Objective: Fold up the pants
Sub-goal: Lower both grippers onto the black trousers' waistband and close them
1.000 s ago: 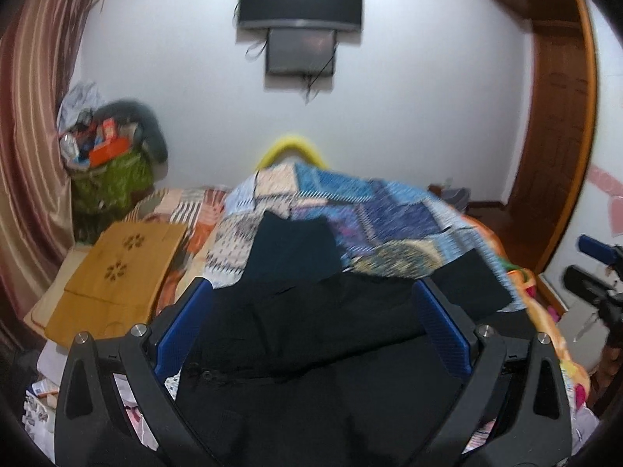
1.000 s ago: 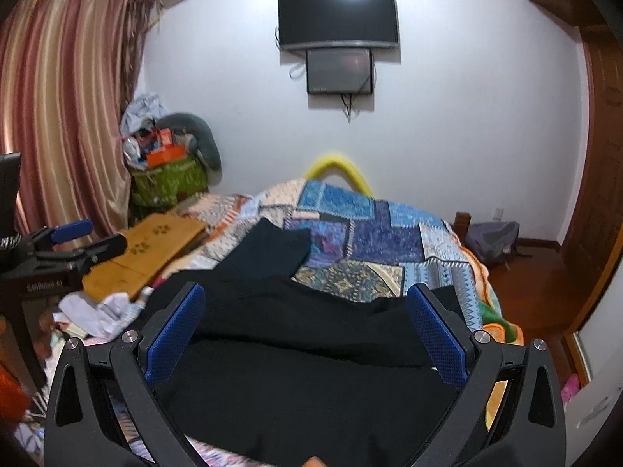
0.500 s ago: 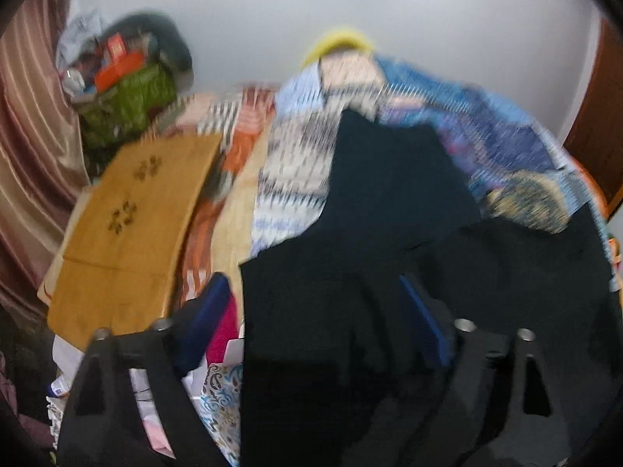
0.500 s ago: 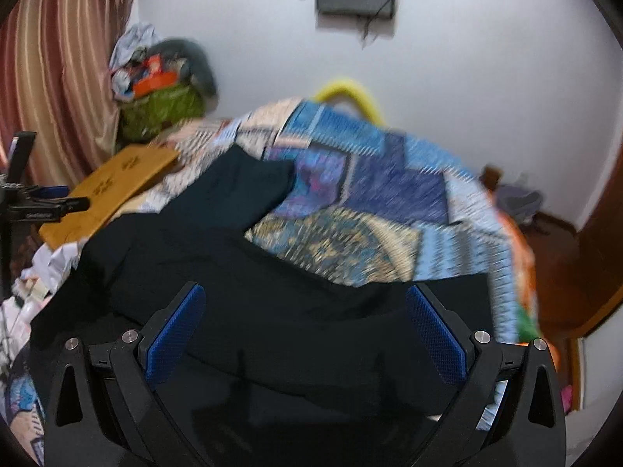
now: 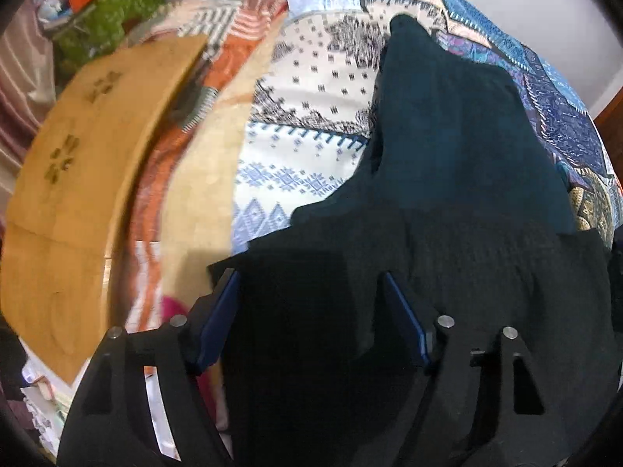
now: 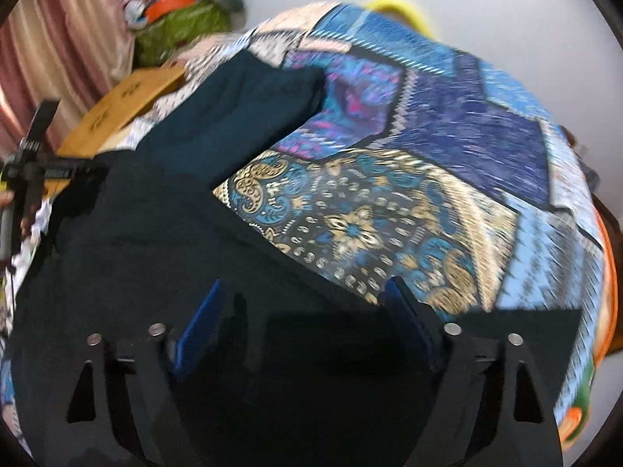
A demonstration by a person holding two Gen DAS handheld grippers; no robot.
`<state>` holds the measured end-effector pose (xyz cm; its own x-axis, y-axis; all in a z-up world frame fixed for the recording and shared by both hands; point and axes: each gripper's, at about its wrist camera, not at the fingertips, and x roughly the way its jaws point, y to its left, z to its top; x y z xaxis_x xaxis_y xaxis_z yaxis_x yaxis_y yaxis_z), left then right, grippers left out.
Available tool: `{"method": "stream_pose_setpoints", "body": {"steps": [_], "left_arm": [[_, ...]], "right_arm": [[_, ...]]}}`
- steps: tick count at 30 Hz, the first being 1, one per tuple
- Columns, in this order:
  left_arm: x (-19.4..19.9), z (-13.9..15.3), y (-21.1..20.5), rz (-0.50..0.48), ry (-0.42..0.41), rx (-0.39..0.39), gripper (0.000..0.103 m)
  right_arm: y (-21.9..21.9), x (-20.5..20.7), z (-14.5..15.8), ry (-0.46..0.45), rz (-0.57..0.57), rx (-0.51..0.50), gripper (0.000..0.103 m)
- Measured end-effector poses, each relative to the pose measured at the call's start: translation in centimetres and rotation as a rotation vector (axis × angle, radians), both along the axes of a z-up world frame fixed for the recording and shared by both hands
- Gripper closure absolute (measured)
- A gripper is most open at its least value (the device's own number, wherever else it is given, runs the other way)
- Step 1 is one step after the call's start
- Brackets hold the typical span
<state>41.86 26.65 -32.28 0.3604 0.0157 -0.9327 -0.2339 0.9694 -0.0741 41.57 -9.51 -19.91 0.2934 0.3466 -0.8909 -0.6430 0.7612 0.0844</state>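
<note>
Dark matte pants [image 5: 447,163] on patchwork quilt [image 6: 409,194], both grippers' blue-padded fingers [image 5: 218,319] spread, straddling fabric

The right gripper [image 6: 301,295] hangs low over the black pants [image 6: 163,233], jaws apart with dark cloth between them. The pants lie on a patchwork quilt [image 6: 447,136], one leg [image 6: 233,109] stretching away.

Bed under a patchwork quilt [image 6: 447,124] of blue and cream panels, wooden lap table [image 5: 74,179] at left, striped pink curtain [image 6: 58,35] far left, plain white wall [image 6: 486,4] beyond, green bag [image 5: 113,23] far left
</note>
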Motion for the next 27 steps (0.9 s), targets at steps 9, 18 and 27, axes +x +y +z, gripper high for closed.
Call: {"method": "stream_pose_setpoints", "body": {"steps": [9,18,27], "left_arm": [[-0.8,0.7,-2.4,-0.035,-0.041,0.167,0.085],[-3.1,3.4,-3.0,-0.043,-0.078,0.212,0.098],[-7.9,10.3,-4.4,-0.078,-0.215,0.174,0.098]], "right_arm": [[1.8,-1.4,-1.9,-0.024,0.020,-0.007,0.069],[2.3,-2.0,-0.8,-0.003,-0.018,0.008,0.098],[0.2,-5.5,5.9,-0.117,-0.057,0.111,0.098]]}}
